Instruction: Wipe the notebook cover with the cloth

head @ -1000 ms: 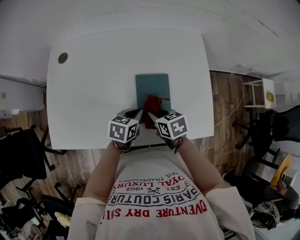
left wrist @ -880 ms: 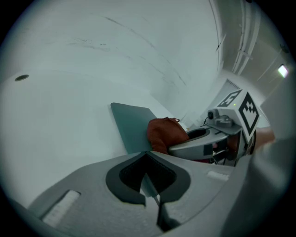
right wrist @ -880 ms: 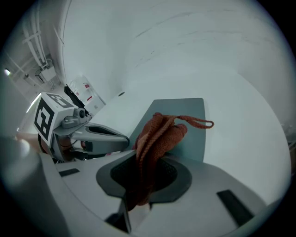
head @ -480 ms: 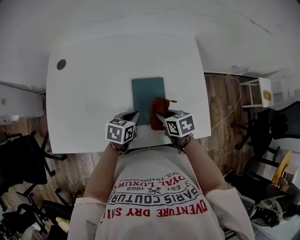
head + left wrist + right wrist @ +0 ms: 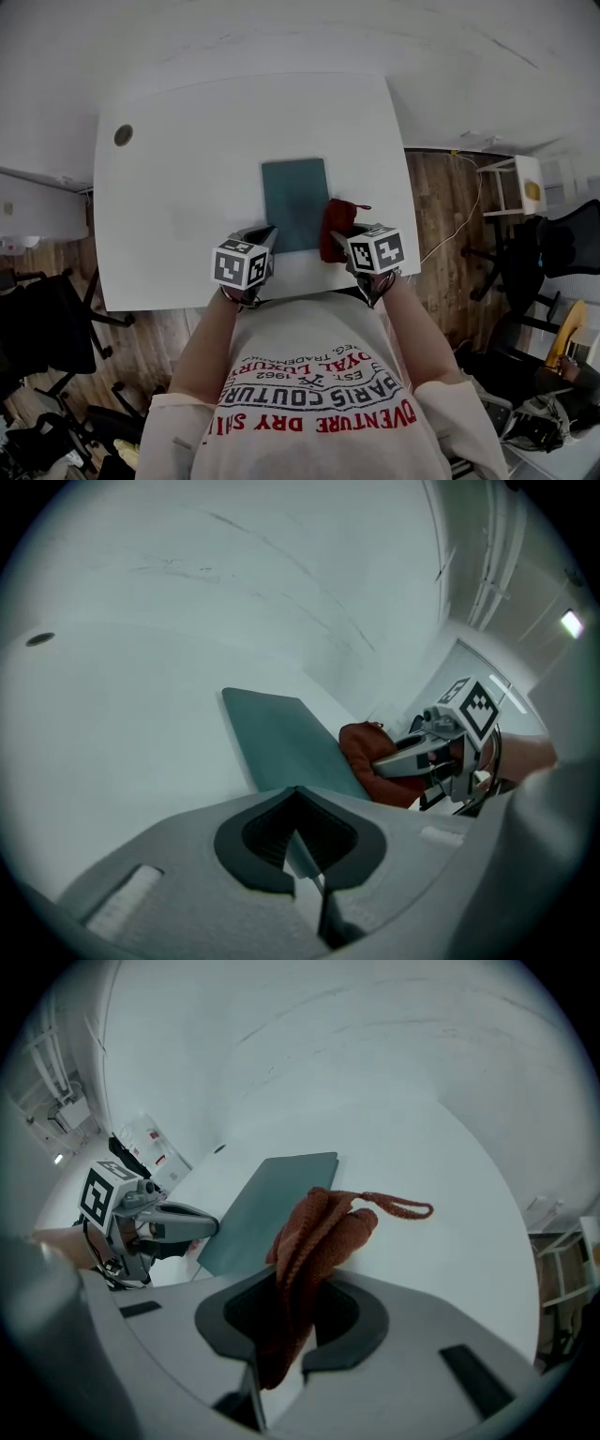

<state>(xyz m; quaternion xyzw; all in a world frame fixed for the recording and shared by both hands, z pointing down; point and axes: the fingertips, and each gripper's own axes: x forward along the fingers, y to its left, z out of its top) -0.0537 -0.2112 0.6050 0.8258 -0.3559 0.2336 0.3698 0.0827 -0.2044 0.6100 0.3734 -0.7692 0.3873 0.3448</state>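
Observation:
A teal notebook [image 5: 295,203] lies flat on the white table [image 5: 178,187], near its front edge. My right gripper [image 5: 341,244] is shut on a rust-red cloth [image 5: 337,225], which hangs bunched just at the notebook's right edge. In the right gripper view the cloth [image 5: 314,1237] droops from the jaws, its loop trailing right, with the notebook [image 5: 267,1206] behind it. My left gripper [image 5: 266,236] sits shut and empty at the notebook's near left corner. From the left gripper view the notebook [image 5: 281,742], the cloth [image 5: 366,757] and the right gripper [image 5: 408,758] all show.
A small round dark hole [image 5: 123,135] marks the table's far left corner. Office chairs [image 5: 37,309] stand on the wooden floor at the left. A white side stand [image 5: 520,187] and a cable [image 5: 459,225] are on the right.
My right gripper has carried the cloth to the right, from the notebook's near part to its right edge. The left gripper has barely moved.

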